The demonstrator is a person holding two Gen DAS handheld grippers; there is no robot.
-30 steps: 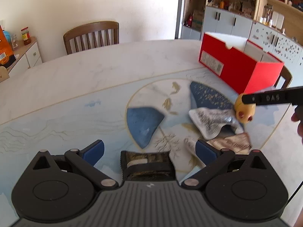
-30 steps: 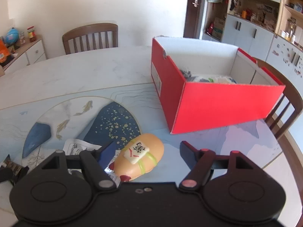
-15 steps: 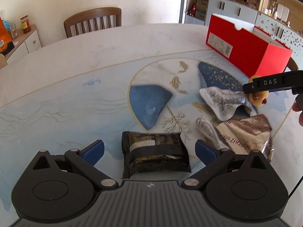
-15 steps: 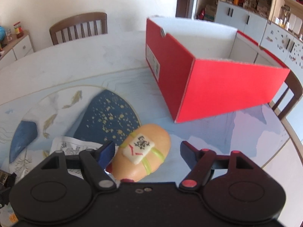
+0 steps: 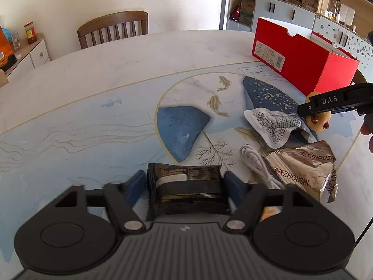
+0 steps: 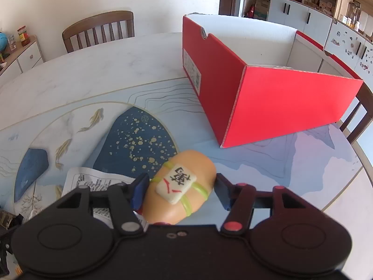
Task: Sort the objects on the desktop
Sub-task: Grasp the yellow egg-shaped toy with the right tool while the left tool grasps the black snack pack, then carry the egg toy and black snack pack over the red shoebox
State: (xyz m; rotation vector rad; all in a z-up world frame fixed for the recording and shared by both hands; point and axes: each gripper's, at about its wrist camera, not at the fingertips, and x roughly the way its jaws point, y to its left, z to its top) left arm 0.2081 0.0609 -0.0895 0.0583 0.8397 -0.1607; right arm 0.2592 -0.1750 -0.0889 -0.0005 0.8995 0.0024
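Left wrist: left hand-held gripper [image 5: 185, 185] is closing around dark snack packet [image 5: 186, 186]; right hand-held gripper [image 6: 180, 187] is closing around orange toy [image 6: 180, 189], both lying on tabletop [image 5: 93, 107].

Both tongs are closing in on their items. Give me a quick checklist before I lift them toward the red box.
1. Dark snack packet centred between the left tongs, which are closing: ok.
2. Left pads pressing on the packet: cannot tell.
3. Orange toy between the right tongs, also closing: ok.
4. Right pads firm on the toy: not ok, a gap shows at one pad.
5. White cable clear of the left tongs: ok.
6. Red box open on top: ok.
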